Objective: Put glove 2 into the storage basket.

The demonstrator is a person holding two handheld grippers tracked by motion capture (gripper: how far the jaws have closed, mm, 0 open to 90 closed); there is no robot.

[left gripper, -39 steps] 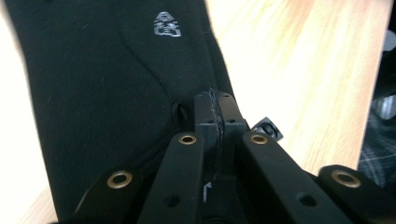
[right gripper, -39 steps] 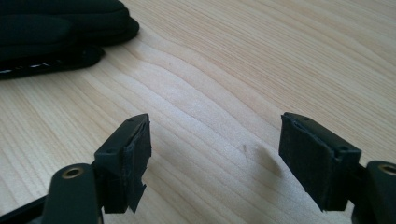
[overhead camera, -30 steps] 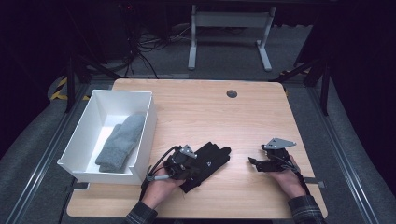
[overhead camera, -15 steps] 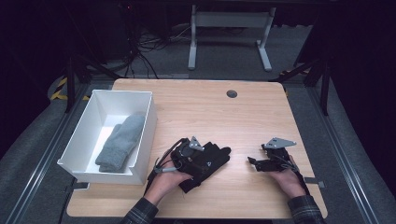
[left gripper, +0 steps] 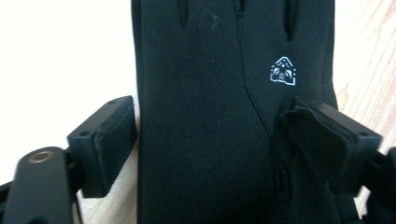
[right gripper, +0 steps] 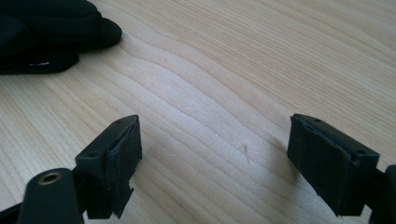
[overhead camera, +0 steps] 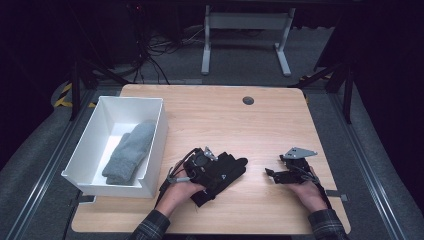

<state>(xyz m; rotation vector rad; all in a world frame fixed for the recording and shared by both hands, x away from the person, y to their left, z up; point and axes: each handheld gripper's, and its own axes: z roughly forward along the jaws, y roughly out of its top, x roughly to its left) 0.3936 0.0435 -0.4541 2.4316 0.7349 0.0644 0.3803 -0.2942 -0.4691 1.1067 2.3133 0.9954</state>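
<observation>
A black glove (overhead camera: 229, 172) with a small white logo lies on the wooden table (overhead camera: 215, 120) near its front edge. My left gripper (overhead camera: 200, 166) sits over the glove's cuff end. In the left gripper view the glove (left gripper: 205, 70) runs up between the two pads, and my left gripper (left gripper: 219, 140) is open, one pad at each side of the fabric. My right gripper (overhead camera: 272, 175) rests to the right of the glove, apart from it. It (right gripper: 215, 163) is open over bare wood, with the glove's fingertips (right gripper: 46, 32) far off at the upper left.
A white bin (overhead camera: 159, 135) stands at the table's left with a grey knitted mitten (overhead camera: 130, 150) lying inside. A round cable hole (overhead camera: 248, 100) is near the far edge. Metal frame legs and cables are on the floor beyond the table.
My left gripper has slid forward and to the right onto the glove, so that its jaws now straddle it. The right gripper has stayed put.
</observation>
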